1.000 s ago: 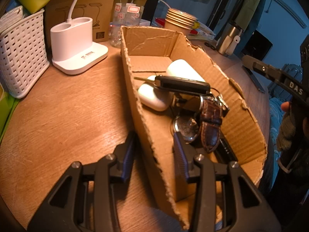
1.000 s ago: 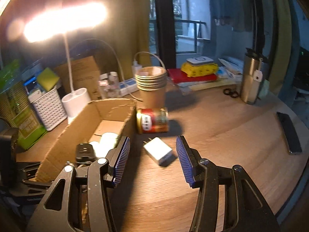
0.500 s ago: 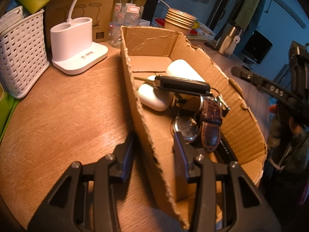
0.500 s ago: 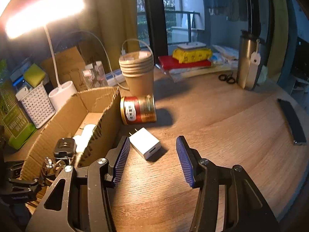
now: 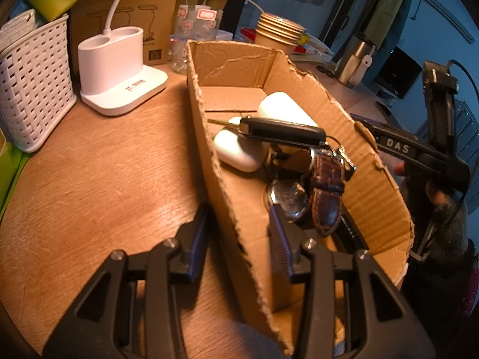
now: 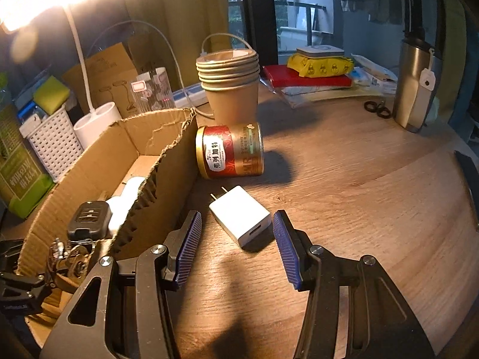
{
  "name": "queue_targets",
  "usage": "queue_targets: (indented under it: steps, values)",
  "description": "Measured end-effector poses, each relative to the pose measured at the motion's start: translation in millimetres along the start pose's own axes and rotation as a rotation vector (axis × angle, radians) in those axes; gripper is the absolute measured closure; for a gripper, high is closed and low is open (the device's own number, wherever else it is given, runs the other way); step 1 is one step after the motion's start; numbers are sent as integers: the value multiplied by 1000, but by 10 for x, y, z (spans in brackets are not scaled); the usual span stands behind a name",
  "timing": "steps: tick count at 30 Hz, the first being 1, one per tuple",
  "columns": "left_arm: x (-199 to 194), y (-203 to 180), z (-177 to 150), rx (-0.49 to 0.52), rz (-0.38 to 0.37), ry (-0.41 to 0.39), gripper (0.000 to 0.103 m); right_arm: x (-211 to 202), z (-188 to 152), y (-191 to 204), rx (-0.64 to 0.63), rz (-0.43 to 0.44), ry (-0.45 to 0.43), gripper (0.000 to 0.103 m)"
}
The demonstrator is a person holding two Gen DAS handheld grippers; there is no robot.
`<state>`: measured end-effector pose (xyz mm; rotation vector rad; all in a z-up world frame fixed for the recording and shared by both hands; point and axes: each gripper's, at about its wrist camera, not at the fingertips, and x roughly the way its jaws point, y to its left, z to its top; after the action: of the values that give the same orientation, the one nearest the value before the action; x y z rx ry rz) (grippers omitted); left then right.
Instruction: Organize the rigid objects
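The right gripper (image 6: 236, 248) has its jaws open and holds nothing; the white charger (image 6: 240, 215) lies on the table (image 6: 344, 209) between the tips, touching neither. At 12 o'clock lies a red can (image 6: 230, 151). The left gripper (image 5: 239, 233) has its jaws closed on the cardboard box (image 5: 227, 206) wall.

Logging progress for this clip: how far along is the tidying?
Done: black car key, brown-strap watch and white cases lie in the torn cardboard box, steadied by left gripper. In hand: open right gripper straddling white charger. Left: red tin.
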<state>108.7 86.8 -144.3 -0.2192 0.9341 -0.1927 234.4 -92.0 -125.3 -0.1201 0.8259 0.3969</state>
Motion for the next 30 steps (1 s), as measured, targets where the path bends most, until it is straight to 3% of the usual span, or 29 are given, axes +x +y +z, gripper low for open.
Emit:
queue_targets:
  steps: [30]
  values:
    - [-1,5,-3,0,0,0,61,376,86,18,-33,-43,104,50]
